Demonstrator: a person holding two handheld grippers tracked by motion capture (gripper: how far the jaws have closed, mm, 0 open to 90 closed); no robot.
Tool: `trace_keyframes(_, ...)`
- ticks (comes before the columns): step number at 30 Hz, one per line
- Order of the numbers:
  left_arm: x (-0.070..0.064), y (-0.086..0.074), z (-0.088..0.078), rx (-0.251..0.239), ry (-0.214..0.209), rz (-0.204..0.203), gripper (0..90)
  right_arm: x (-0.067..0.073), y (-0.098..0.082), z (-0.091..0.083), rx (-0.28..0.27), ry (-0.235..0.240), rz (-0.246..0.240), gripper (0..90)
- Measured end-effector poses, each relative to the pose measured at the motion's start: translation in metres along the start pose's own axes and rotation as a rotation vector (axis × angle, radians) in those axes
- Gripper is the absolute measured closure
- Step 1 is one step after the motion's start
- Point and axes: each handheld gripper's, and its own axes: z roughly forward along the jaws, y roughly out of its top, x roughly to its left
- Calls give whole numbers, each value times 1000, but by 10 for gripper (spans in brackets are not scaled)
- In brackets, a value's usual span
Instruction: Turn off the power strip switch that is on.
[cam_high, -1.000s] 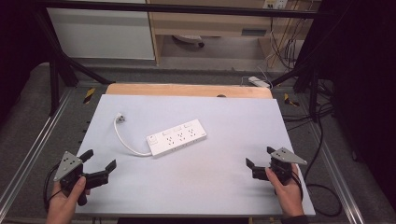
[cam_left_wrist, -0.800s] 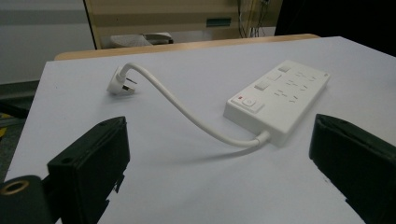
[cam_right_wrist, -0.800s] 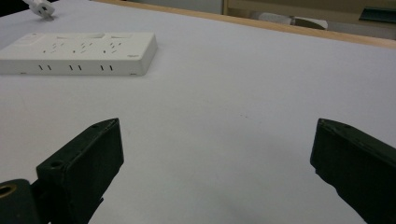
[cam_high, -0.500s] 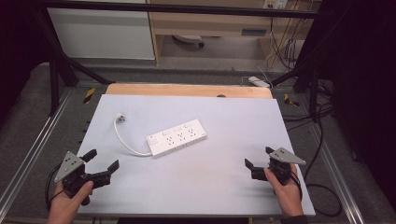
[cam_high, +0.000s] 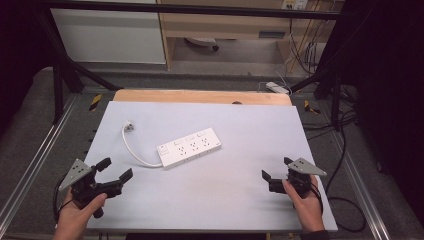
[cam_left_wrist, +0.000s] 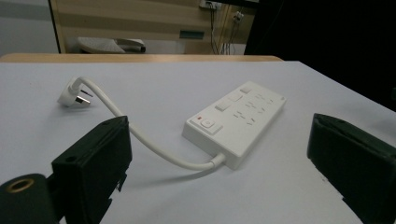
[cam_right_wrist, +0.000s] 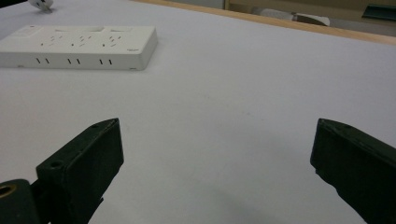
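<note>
A white power strip (cam_high: 189, 147) lies near the middle of the white tabletop (cam_high: 250, 125). Its cable (cam_high: 131, 150) curves left and back to a white plug (cam_high: 129, 127). My left gripper (cam_high: 116, 168) is held at the front left, open and holding nothing, pointing toward the strip. In the left gripper view the strip (cam_left_wrist: 236, 121) and plug (cam_left_wrist: 74, 95) lie just ahead of the open left gripper (cam_left_wrist: 219, 140). My right gripper (cam_high: 276, 168) is at the front right, open and holding nothing. In its view the strip (cam_right_wrist: 79, 46) lies far to the left of the right gripper (cam_right_wrist: 215, 135).
A wooden strip (cam_high: 200, 96) runs along the table's far edge. Metal rails (cam_high: 35, 165) flank both sides. Cables (cam_high: 345, 200) and another power strip (cam_high: 276, 87) lie on the floor to the right and behind. Bare tabletop lies between the grippers.
My left gripper has crept slightly to the right, toward the strip. The right gripper and the power strip have stayed put.
</note>
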Motion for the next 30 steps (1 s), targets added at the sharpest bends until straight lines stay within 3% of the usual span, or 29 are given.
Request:
trace_keyframes(22,-17,29,52,207,-30,48,83,-1,-1,2,20,6,-1,28)
trace_keyframes(30,-26,37,68,249,-47,79,84,-1,-2,2,22,3,-2,28)
